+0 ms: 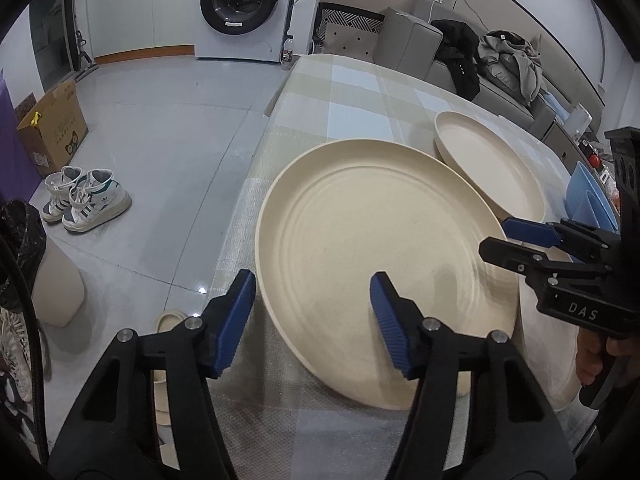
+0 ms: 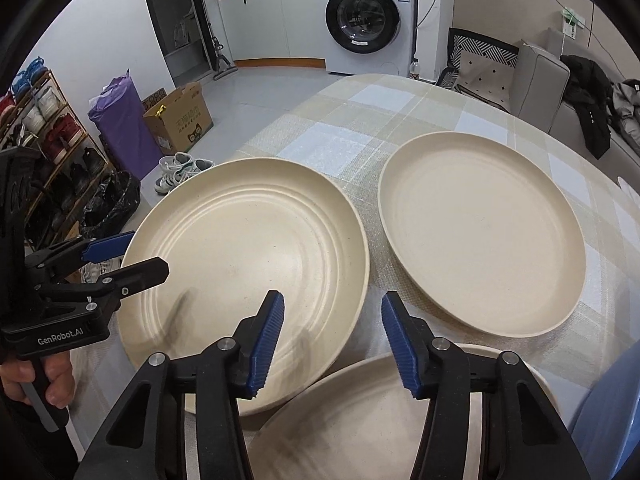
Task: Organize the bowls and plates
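Note:
A large cream plate with ridged rings (image 1: pixel 360 248) (image 2: pixel 248 264) lies on the checked tablecloth near the table's left edge. My left gripper (image 1: pixel 312 280) (image 2: pixel 146 254) is open and straddles this plate's left rim, one finger outside it and one over the inside. My right gripper (image 2: pixel 332 298) (image 1: pixel 494 236) is open and straddles the opposite rim. No pad visibly presses on the plate. A second cream plate (image 2: pixel 480 232) (image 1: pixel 492 168) lies to the right, slightly apart. A third cream plate (image 2: pixel 360 412) lies nearest, partly hidden beneath my right gripper.
The table's edge (image 1: pixel 256 184) drops to a tiled floor with sneakers (image 1: pixel 86 200), a cardboard box (image 2: pixel 180 116) and a washing machine (image 2: pixel 368 16). A blue object (image 1: pixel 588 200) stands at the table's right. A grey sofa (image 1: pixel 412 36) with clothes lies beyond.

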{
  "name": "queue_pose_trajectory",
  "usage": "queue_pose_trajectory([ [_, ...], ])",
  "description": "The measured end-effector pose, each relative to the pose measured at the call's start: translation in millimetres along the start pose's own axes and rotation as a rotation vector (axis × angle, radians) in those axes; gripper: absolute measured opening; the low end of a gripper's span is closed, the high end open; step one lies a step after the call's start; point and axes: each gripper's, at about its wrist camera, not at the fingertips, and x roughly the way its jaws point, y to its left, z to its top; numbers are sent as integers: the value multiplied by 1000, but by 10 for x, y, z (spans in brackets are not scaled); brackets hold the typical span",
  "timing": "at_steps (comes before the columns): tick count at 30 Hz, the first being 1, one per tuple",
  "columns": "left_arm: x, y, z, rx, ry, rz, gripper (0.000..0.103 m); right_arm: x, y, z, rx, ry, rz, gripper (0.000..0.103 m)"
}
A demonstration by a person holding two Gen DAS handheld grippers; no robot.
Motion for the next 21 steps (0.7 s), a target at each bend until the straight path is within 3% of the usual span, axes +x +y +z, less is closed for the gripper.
queue_pose_trajectory([
  [3, 21, 12, 0, -2, 4, 4, 47, 39, -9, -8, 3, 9, -3, 47],
  [8, 34, 43, -1, -3, 2, 41, 30, 81, -30, -4, 15, 13, -17, 27],
  [11, 52, 68, -1, 0, 2, 61, 21, 87, -27, -3, 11, 9, -36, 20],
  [21, 24, 84, -8, 1, -6, 64, 20, 54, 5, -19, 11, -5, -67, 16],
])
